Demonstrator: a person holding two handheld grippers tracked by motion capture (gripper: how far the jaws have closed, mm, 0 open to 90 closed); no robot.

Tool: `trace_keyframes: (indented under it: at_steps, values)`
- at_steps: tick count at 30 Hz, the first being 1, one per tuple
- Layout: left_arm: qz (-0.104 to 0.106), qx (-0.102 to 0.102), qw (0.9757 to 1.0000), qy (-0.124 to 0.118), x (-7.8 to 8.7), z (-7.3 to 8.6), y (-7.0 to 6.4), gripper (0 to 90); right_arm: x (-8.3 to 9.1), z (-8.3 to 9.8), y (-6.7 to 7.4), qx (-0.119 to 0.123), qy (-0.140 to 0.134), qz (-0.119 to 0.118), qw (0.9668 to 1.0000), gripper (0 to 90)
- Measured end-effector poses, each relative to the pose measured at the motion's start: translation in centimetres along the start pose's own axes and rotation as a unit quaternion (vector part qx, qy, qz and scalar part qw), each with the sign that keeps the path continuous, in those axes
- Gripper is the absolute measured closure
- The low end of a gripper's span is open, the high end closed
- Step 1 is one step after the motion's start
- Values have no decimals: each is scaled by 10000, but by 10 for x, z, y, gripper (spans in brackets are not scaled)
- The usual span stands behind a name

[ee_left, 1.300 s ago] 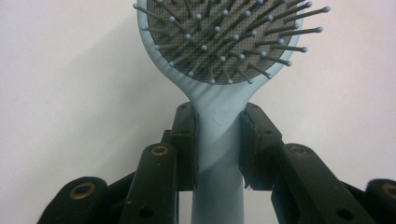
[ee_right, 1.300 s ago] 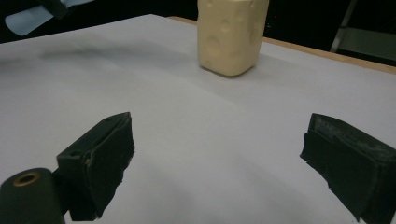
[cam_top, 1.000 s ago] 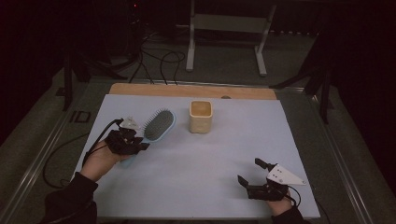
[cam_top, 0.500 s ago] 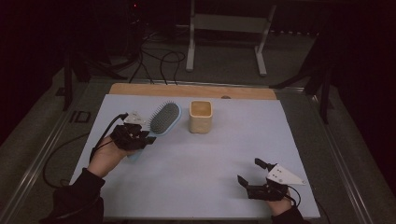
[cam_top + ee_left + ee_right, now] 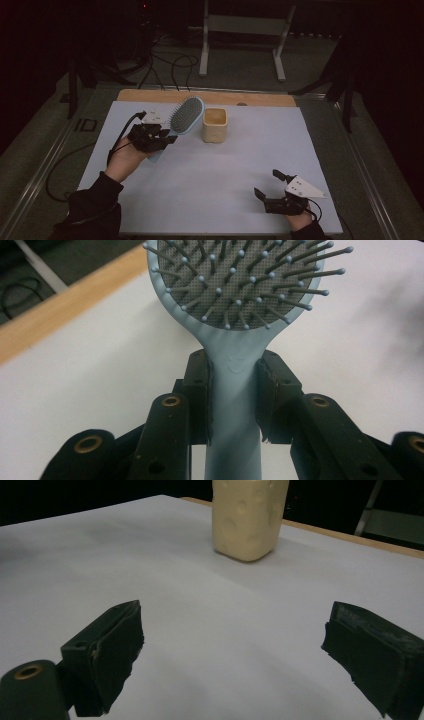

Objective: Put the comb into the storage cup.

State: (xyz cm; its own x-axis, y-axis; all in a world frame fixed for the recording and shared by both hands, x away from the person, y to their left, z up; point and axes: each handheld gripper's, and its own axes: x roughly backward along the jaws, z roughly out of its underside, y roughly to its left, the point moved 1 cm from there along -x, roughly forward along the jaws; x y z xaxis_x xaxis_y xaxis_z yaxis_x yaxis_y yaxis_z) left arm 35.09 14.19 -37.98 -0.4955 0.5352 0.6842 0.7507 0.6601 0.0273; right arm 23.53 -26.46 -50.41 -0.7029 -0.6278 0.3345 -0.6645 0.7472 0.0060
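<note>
High view puts your left gripper (image 5: 165, 138) left of centre, its jaws clamped on the neck of the pale blue hairbrush (image 5: 186, 115), whose head points up and right toward the cream cup (image 5: 215, 124) just beside it. Your left gripper view confirms it: both pads (image 5: 200, 390) press the hairbrush (image 5: 235, 390) handle from either side, bristles facing the camera over the white table cover (image 5: 225, 165). Your right gripper (image 5: 272, 186) sits at the lower right of the frame, jaws wide apart with nothing between them, the cup (image 5: 248, 517) well ahead of it.
</note>
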Motion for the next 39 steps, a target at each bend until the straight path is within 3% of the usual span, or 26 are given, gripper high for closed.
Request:
trace_keyframes:
  at_steps: [20,22,31,39]
  values:
    - [-101,-36,9982,-590,-24,-41,-11,703,-1,1,-1,-15,9,-38,10000,84]
    - [-119,26,9969,-778,-28,-47,-12,703,-1,1,-1,-8,11,-51,10000,85]
    - [-70,-60,9946,-1037,-42,-61,-17,703,-1,1,-1,-23,6,-59,10000,84]
    - [79,-11,9897,-1427,-52,-66,-17,702,0,1,-1,-10,-12,-49,10000,85]
